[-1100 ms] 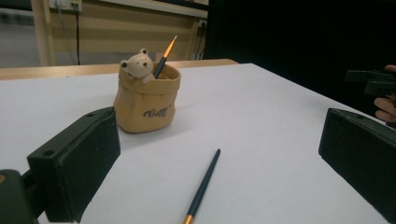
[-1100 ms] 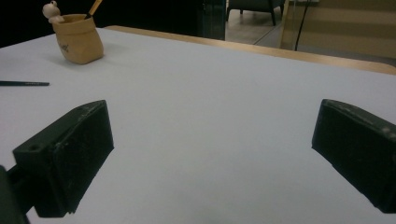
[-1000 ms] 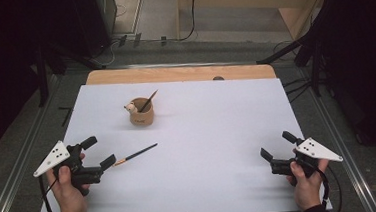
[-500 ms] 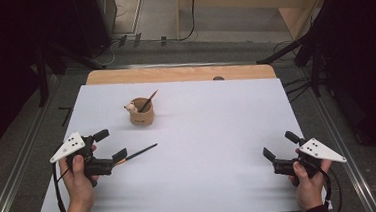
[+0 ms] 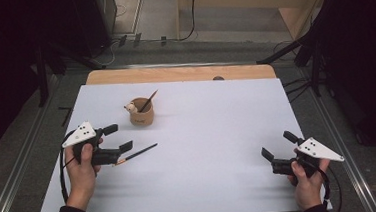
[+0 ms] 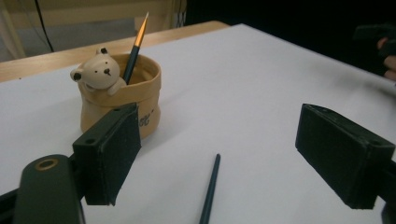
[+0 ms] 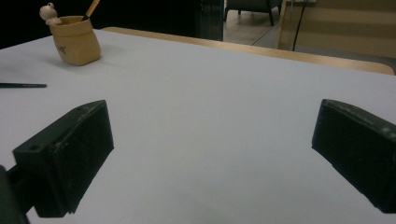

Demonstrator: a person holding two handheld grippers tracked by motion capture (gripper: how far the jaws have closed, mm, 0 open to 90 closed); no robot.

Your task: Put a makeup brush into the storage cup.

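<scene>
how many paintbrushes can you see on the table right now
2: one paintbrush standing in the bear cup, its tip up, and one lying on the white sheet between the left gripper's jaws.

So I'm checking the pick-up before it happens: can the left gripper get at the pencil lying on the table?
Probably yes. The left gripper has just been closing its jaws slightly, but they stand open on either side of the loose pencil without touching it. The bear cup sits farther back, out of the way.

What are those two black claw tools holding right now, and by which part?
Nothing. The left gripper has been closing its jaws around the thin dark paintbrush lying on the white table, but the pads stand clear of it. The right gripper is open over bare table.
</scene>
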